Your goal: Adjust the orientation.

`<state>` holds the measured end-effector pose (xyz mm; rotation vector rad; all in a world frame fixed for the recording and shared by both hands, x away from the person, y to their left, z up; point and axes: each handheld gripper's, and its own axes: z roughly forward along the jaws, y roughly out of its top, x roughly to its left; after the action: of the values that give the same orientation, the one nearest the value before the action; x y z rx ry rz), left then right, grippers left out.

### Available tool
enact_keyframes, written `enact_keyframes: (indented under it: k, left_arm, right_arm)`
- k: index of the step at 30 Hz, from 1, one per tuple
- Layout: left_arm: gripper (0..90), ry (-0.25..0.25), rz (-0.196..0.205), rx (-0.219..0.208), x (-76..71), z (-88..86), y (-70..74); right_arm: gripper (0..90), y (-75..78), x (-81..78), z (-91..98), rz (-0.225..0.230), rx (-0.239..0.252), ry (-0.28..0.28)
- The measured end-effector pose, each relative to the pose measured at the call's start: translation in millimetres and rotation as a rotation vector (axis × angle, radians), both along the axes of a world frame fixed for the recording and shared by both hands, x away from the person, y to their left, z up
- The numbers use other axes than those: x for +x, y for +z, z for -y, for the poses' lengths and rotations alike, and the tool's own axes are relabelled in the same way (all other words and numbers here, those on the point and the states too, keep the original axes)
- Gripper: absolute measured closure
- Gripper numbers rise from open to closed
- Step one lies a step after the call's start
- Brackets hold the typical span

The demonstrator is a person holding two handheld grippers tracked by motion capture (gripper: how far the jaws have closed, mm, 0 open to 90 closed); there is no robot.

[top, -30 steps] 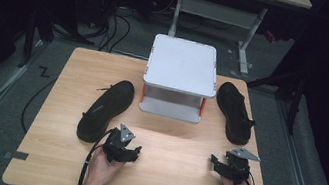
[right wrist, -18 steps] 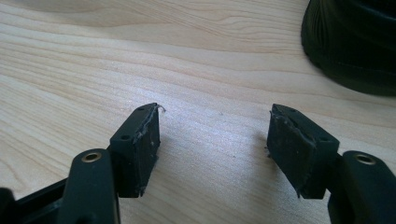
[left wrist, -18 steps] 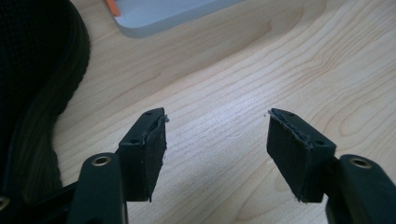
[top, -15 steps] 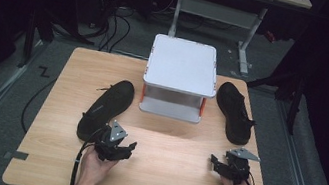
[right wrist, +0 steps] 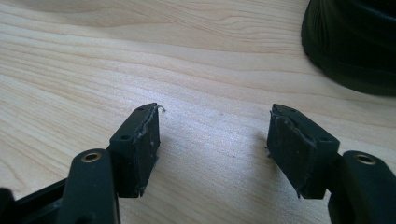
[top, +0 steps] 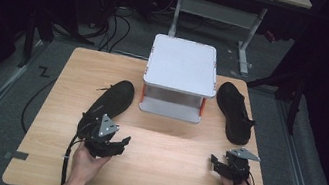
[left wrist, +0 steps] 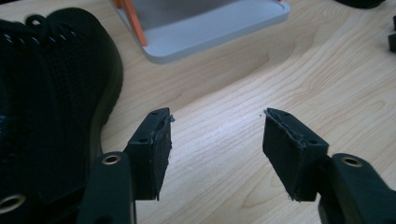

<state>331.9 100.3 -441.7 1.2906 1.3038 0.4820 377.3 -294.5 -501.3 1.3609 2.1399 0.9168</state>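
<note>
Listing, table (top: 157,182) top: left gripper (top: 113,146) near the front edge, left of centre, jaws apart with bare wood between them, having just been narrowing; nothing gripped. Left black shoe (top: 109,102) lies just beside it, toe towards the far edge. Right gripper (top: 221,165) near the front right corner, jaws spread, empty. Right black shoe (top: 233,111) by the right edge. White two-tier stand (top: 182,65) at the far edge. Open wood spans the front middle.

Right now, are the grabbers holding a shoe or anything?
No, nothing is held. The left gripper, whose jaws have just been closing a little, and the right gripper have only bare table between their jaws.
</note>
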Motion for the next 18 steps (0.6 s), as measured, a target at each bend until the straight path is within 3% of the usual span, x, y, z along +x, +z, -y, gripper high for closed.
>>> enact_keyframes:
  k: [10, 18]
  left_arm:
    - [38.7, 0.024, 0.014, 0.006, 1.5, -15.2, 13.9]
    - [36.1, 0.062, 0.047, 0.042, 5.2, -31.3, 28.4]
  right_arm:
    - [34.5, 0.0, 0.0, 0.0, 0.000, 0.000, 0.000]
    - [34.5, 0.0, 0.0, 0.0, 0.000, 0.000, 0.001]
